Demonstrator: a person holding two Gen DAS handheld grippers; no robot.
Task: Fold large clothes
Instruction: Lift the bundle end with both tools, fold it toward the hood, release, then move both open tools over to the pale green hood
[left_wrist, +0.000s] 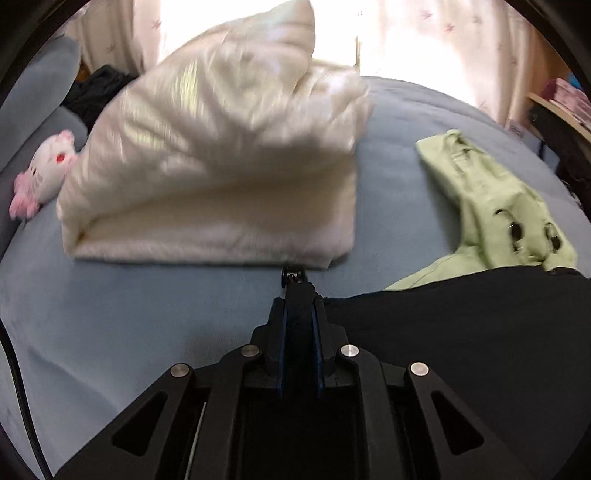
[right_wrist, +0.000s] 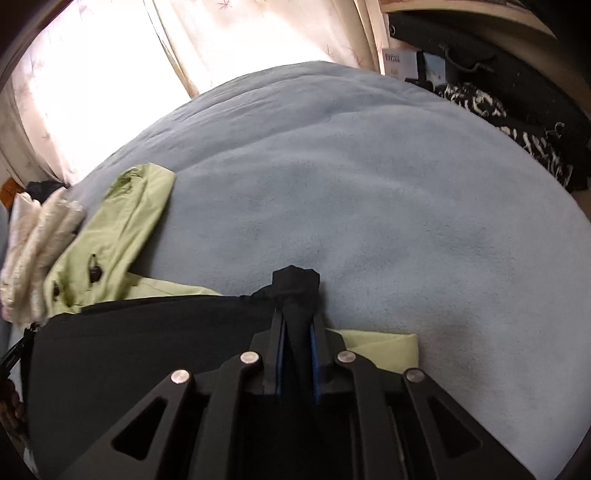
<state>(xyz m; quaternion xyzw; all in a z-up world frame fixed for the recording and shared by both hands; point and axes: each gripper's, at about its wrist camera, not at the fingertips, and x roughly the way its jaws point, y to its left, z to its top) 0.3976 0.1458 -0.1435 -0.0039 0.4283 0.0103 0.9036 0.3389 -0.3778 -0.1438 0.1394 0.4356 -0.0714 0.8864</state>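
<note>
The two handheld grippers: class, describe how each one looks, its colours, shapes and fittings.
The left gripper and the right gripper look alike: matte black bodies, two narrow black fingers lined with blue pads, angular linkage arms with triangular cut-outs, and four round silver pivot pins. A black cable runs along the left view's edge.

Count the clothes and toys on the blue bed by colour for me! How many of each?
White: 1, fluffy cream-white folded garment
Green: 1, light green jacket with black toggles
Black: 1, large black garment, pinched by both the left tongs and the right tongs
Pink and white: 1, plush toy
Total: 4
</note>
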